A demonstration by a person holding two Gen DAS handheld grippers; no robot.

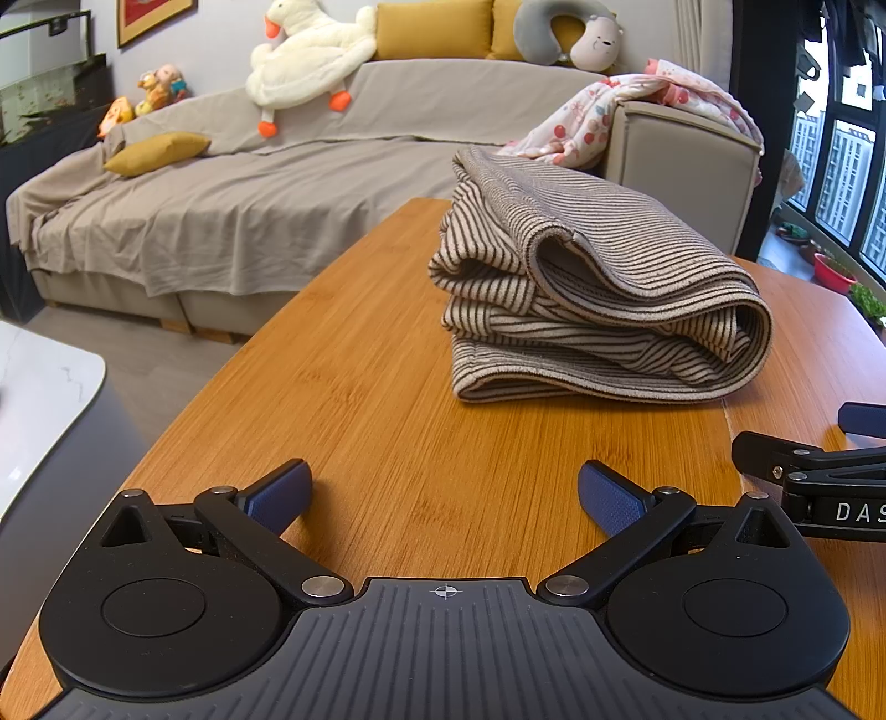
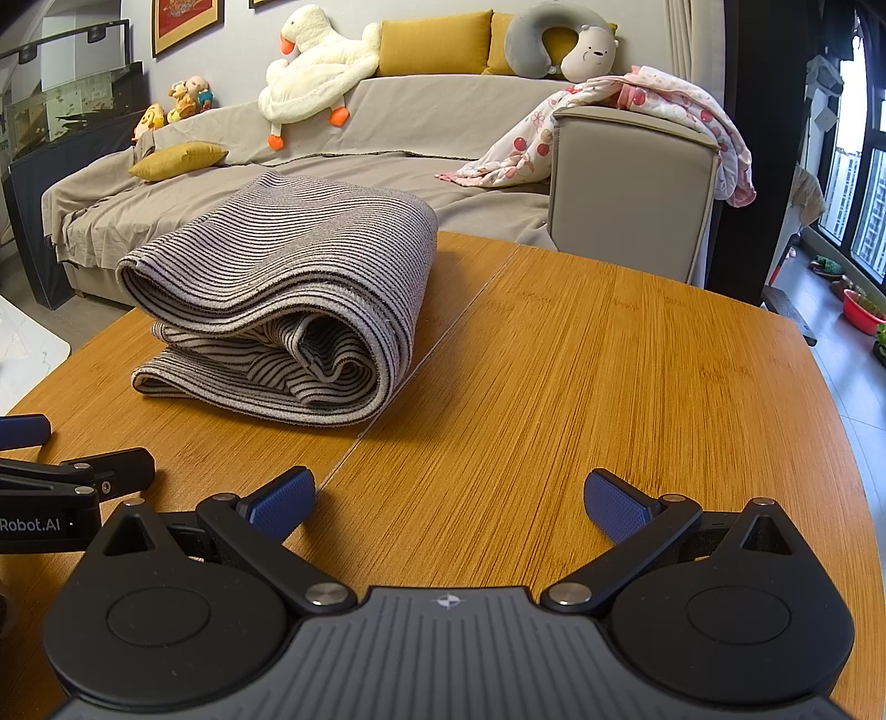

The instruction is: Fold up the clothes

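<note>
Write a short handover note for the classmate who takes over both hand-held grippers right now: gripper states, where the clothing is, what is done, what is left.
Left hand-held gripper: open, empty, low over the wooden table.
Right hand-held gripper: open, empty, beside the left one.
Striped garment: folded into a thick bundle on the table ahead, touched by neither gripper.
Done: the garment looks folded several times.
Left: probably tidy the loose top layer; a floral cloth hangs over the sofa arm, possibly next.

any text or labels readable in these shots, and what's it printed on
"DAS": white letters on the black body of the right gripper, cut off at the left wrist view's edge.
"Robot.AI": white letters on the black body of the left gripper, start cut off at the right wrist view's edge.
Framed wall picture: nothing legible.
</note>
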